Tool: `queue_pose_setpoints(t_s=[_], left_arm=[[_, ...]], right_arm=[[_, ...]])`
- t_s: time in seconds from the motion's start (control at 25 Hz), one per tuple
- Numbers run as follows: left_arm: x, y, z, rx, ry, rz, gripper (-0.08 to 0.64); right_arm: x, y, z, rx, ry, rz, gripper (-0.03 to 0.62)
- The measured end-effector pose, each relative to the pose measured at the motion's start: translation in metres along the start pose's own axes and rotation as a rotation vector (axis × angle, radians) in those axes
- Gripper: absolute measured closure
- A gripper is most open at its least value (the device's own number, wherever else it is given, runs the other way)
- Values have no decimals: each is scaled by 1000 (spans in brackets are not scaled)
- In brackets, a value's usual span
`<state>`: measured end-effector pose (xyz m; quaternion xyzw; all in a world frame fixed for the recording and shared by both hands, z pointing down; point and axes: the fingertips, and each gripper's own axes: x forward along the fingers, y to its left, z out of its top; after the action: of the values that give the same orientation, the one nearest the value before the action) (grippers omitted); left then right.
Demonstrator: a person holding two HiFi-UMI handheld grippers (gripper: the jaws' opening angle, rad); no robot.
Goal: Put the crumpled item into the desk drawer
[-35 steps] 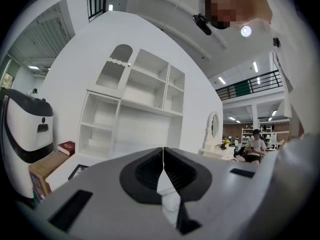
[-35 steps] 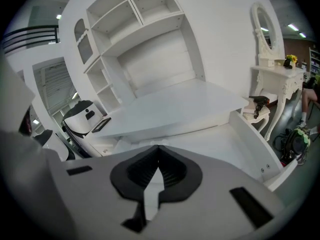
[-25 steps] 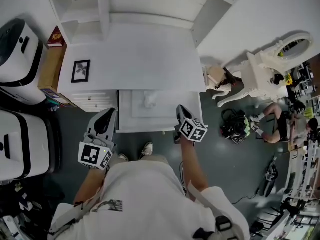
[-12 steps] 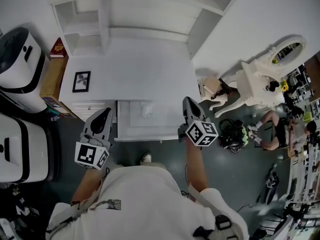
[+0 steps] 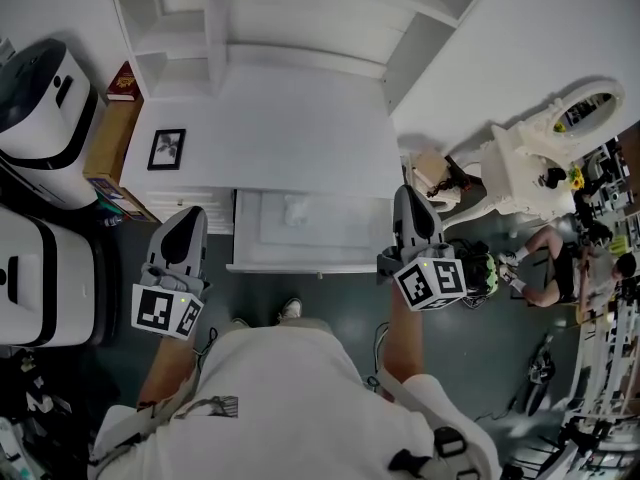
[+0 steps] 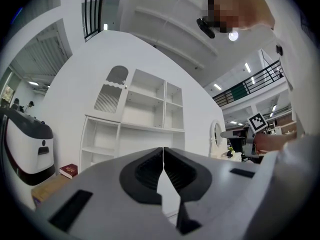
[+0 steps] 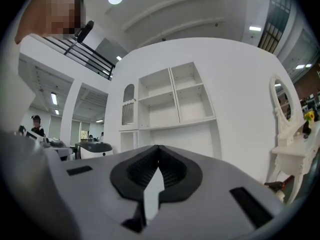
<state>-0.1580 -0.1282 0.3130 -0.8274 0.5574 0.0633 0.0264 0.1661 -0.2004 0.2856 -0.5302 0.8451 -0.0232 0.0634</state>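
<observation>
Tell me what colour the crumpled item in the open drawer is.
The crumpled item is white, seen best in the head view.

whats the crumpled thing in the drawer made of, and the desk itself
Crumpled item: probably white paper or tissue, matte. Its irregular creased lumps suggest so, but it is too small to be sure.
Desk: likely painted wood or board, going by its smooth, flat white top and crisp edges. The open drawer looks the same.
</observation>
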Motion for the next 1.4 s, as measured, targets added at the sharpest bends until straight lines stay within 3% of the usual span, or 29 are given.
queue_pose_setpoints(t_s=[0.16,0.4,0.68,0.92,1.4], left_arm=[[-8,2,3,2,1,26,541],[-9,-5,4,8,14,36,541],[-18,-6,2,14,24,53,541],[-21,-4,-2,4,21,56,541],[-27,12,-1,3,14,59,541]], right_arm=[[-17,-11,14,-98,-11,-40,581],[-45,-30,6,-122,8,-97,581],[-51,-9,-15,-72,32,-63,581],[-37,16,-17,-84,33,-16,581],[-29,30,-23,-10,19,-8,581]])
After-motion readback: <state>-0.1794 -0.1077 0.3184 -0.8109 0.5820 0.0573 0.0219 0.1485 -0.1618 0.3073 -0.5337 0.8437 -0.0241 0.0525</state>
